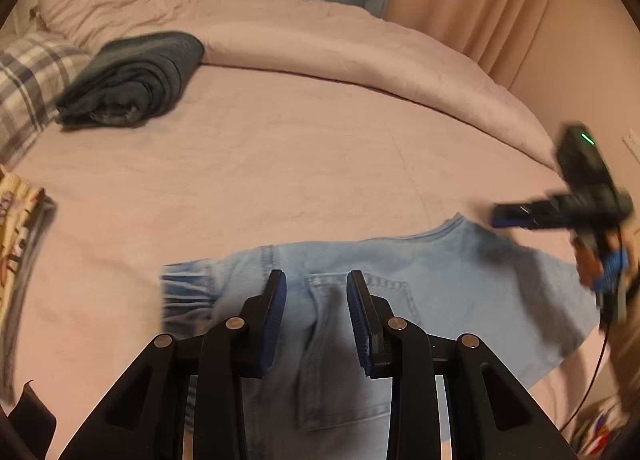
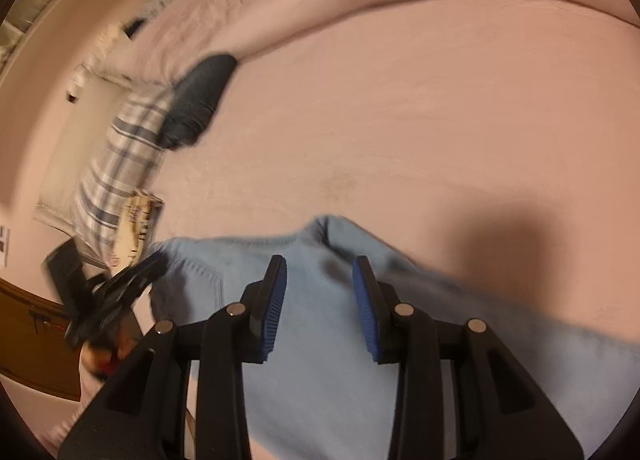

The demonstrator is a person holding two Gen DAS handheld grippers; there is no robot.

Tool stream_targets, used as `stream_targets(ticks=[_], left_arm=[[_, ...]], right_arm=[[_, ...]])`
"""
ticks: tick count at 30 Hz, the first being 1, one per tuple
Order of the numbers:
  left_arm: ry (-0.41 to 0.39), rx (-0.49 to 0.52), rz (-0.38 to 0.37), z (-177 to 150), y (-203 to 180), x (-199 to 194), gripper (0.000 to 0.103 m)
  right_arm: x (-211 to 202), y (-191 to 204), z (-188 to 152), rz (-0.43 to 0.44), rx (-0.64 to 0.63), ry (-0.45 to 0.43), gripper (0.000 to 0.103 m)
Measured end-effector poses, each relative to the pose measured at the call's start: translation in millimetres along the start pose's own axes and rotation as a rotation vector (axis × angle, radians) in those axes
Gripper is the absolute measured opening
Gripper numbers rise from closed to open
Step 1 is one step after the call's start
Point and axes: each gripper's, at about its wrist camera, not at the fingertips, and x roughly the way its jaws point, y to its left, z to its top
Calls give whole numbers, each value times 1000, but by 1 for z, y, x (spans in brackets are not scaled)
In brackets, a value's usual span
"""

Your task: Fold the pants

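Pants (image 1: 400,280) x1, flat on bed (image 1: 280,163) | 2 hand-held grippers (image 1: 316,284) (image 2: 320,272): both agape, empty

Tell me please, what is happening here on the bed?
A person holds a two-finger claw in each hand above a pair of light blue jeans lying on the pink bed sheet. The left claw and the right claw both stand open over the denim, and neither grips it. The jeans lie partly bunched, so the folding is not finished. A folded dark towel rests farther back, beside a plaid pillow.
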Motion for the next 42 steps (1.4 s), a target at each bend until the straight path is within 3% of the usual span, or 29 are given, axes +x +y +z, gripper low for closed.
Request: stream_targets(ticks=[3,6,7,8,11,13,15,17,20,24,28,32,34,35,36,39,42], left_arm=[[-9,41,44,-2,1,1,31],[-4,15,21,-3,13,2,31],[-4,9,17,-3,17,0,31],[-3,8,16,-3,20,1,31],[22,37,57,-1,22,10,30],[47,39,65,0,22,18,30],[64,56,92,1,18,27,30],[67,63,113,3,17,32,30],[66,72,131,3,14,32,30],[69,66,119,3,17,30,30],[67,60,121,3,19,33,30],[69,63,143,3,15,34,30],[72,56,163,4,11,28,30],[69,57,174,4,8,23,30],[62,61,186,4,4,15,30],[8,73,207,4,-8,-10,31],[-32,86,137,6,-28,-25,31]], right_arm=[[38,-2,23,0,62,111,35],[52,-2,26,32,125,216,35],[52,-2,24,41,140,236,32],[49,-3,21,51,152,244,23],[40,7,28,25,108,213,11],[38,-8,39,50,176,187,8],[44,-16,49,7,174,148,1],[58,-15,51,-63,144,184,2],[60,-2,50,-74,90,176,6],[14,31,38,7,-11,62,9],[2,43,9,47,-79,103,9],[52,2,-1,-181,-48,158,0],[57,-19,6,-89,64,87,0],[54,-26,9,-87,124,55,0],[49,-28,9,-67,166,40,7],[16,-15,0,-74,106,-45,10],[-26,-17,-21,-58,61,-115,18]])
